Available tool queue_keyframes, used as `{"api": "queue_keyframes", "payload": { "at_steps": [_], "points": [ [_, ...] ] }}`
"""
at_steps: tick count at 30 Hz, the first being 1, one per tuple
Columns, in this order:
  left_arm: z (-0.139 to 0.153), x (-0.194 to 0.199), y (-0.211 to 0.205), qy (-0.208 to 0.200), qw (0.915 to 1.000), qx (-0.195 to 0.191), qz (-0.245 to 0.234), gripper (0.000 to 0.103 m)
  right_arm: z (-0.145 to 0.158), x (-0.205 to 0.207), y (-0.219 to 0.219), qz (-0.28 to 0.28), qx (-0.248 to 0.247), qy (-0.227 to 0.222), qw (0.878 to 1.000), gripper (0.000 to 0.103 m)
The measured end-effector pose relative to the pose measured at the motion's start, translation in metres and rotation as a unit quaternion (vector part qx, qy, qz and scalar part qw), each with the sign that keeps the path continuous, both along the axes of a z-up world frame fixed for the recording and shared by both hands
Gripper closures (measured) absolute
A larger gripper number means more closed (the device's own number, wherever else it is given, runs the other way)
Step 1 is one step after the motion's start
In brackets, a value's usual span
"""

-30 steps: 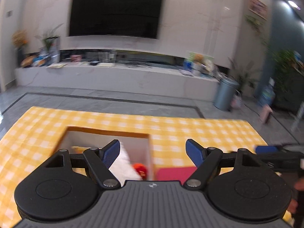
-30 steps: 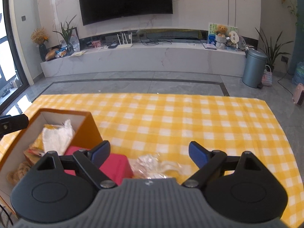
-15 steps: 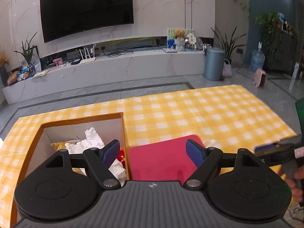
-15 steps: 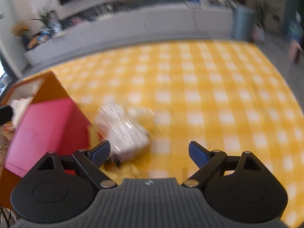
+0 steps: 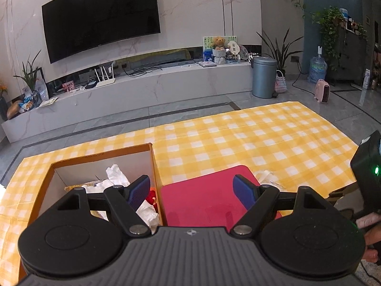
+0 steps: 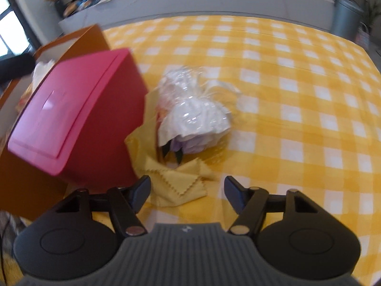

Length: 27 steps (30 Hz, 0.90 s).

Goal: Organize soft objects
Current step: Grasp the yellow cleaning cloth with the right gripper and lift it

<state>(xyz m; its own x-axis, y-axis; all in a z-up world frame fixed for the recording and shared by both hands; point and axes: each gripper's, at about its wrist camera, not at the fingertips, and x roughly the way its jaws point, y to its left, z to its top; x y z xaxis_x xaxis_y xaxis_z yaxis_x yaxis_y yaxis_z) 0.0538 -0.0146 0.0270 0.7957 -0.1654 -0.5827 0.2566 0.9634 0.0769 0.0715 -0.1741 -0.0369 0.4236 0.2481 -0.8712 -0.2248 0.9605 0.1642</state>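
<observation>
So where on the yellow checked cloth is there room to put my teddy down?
The checked cloth is bare right of the plastic-wrapped bundle and out to its far edge. It is crowded near the red box: bundle, yellow cloths and the cardboard box sit close together.

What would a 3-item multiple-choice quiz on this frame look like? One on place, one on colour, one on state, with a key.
1. Where does the plastic-wrapped bundle lie?
A. inside the cardboard box
B. on the checked cloth beside the red box
C. on top of the red box

2. What colour is the folded cloth with zigzag edges?
A. yellow
B. blue
C. green

3. What is between the pads of the right tool?
A. the bundle
B. the red box
C. nothing yet

Key: 1 B, it sits on the checked cloth right of the red box. 2 A, it is yellow. 3 C, the jaws are closing but the pads press on nothing.
</observation>
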Motion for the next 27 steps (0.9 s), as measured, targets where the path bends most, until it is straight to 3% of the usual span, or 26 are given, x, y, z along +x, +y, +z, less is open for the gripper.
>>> {"api": "queue_keyframes", "payload": {
  "at_steps": [4,7,9,10,12,14,18,22,24,26,27],
  "points": [
    [0.000,0.002,0.003,0.003,1.0000,-0.003,0.007,0.010,-0.006,-0.003,0.020,0.062,-0.031,-0.023,0.997,0.040],
    [-0.001,0.003,0.005,0.005,0.9999,-0.003,0.012,0.010,-0.012,-0.006,0.035,0.113,-0.067,-0.039,0.991,0.055],
    [0.000,0.003,0.007,0.005,0.9999,-0.006,0.014,0.010,-0.016,-0.005,0.037,0.123,-0.066,-0.031,0.990,0.079],
    [0.001,0.004,0.008,0.005,0.9999,-0.006,0.014,0.010,-0.016,-0.005,0.037,0.125,-0.068,-0.033,0.989,0.081],
    [0.001,0.003,0.008,0.004,0.9999,-0.006,0.015,0.010,-0.013,-0.005,0.034,0.129,-0.075,-0.034,0.988,0.100],
    [0.001,0.003,0.008,0.004,0.9999,-0.005,0.014,0.010,-0.012,-0.006,0.029,0.123,-0.082,-0.029,0.989,0.101],
    [0.001,0.003,0.008,0.002,0.9999,-0.003,0.015,0.010,-0.012,-0.012,0.008,0.077,-0.145,-0.015,0.986,0.101],
    [0.001,0.005,0.012,0.002,0.9998,-0.003,0.020,0.010,-0.010,-0.008,-0.027,0.000,-0.125,0.002,0.992,0.098],
    [0.001,0.007,0.013,0.004,0.9998,-0.003,0.021,0.010,-0.006,-0.007,-0.034,-0.010,-0.110,0.000,0.994,0.088],
    [0.000,0.007,0.014,0.005,0.9997,-0.003,0.023,0.010,0.000,-0.007,-0.036,-0.007,-0.088,-0.016,0.996,0.046],
    [-0.001,0.006,0.013,0.006,0.9997,-0.002,0.022,0.010,0.004,-0.008,-0.033,0.001,-0.084,-0.029,0.996,0.037]
  ]
}}
